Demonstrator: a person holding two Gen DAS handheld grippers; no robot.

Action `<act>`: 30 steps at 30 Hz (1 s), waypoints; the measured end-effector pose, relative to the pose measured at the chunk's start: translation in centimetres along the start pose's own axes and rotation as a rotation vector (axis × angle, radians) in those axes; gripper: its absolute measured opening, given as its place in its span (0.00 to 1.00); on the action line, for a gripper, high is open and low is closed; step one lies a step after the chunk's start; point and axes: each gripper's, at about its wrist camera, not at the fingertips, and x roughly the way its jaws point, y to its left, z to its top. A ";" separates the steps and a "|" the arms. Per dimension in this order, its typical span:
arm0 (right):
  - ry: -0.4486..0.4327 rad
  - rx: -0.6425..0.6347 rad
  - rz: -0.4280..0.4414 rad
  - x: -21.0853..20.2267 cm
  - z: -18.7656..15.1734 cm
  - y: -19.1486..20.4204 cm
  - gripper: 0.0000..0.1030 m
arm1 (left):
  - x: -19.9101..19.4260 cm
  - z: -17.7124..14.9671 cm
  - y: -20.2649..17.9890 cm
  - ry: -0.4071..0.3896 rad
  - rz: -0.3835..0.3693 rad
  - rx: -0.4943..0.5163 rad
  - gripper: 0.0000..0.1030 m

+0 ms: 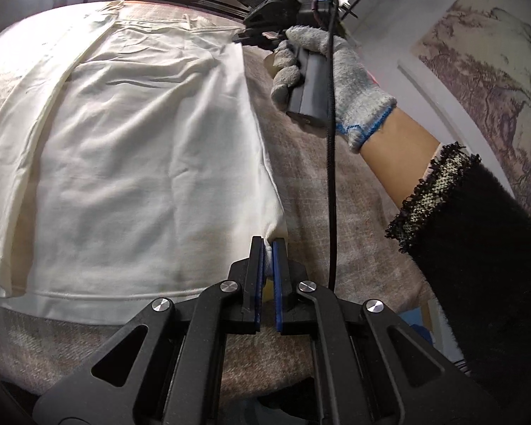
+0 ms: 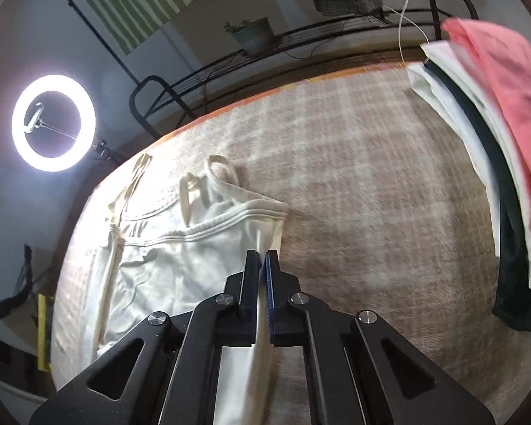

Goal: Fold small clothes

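I'm pinching the white garment [image 1: 141, 163] with both my left gripper [image 1: 269, 244] and right gripper [image 2: 262, 256], edge-side corners clamped, folding not yet begun.

Ring light [image 2: 53, 122] glowing away at the left of the right wrist view, with a green-and-white striped cloth [image 2: 131, 0] hanging on the wall above it. A small potted plant [image 2: 253, 35] sits on the black wire rack [image 2: 194, 74] behind the desk [image 2: 371, 177] (which has a fuzzy beige plaid blanket over it). Upper right of the left wrist view shows an ink landscape painting [image 1: 488, 71] on the wall.
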 end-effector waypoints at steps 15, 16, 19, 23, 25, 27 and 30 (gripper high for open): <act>-0.038 -0.090 -0.023 0.5 1.3 9.1 0.02 | -5.1 0.4 5.8 -0.074 0.009 -0.105 0.02; -0.035 -0.092 -0.022 0.9 1.3 9.6 0.02 | -5.3 0.4 6.3 -0.074 0.017 -0.115 0.02; -0.022 -0.105 -0.019 2.3 1.2 11.1 0.01 | -5.5 0.2 7.8 -0.070 0.040 -0.137 0.02; 0.007 -0.143 -0.031 4.3 0.4 12.8 0.01 | -5.7 0.1 9.1 -0.069 0.065 -0.158 0.02; 0.022 -0.155 -0.036 5.1 0.0 13.3 0.01 | -5.9 0.0 9.5 -0.069 0.069 -0.165 0.02; 0.024 -0.159 -0.047 5.5 -0.2 13.5 0.01 | -6.1 -0.1 9.5 -0.071 0.068 -0.161 0.02; 0.014 -0.172 -0.076 5.8 -0.2 13.8 0.02 | -6.2 -0.2 9.2 -0.074 0.072 -0.149 0.02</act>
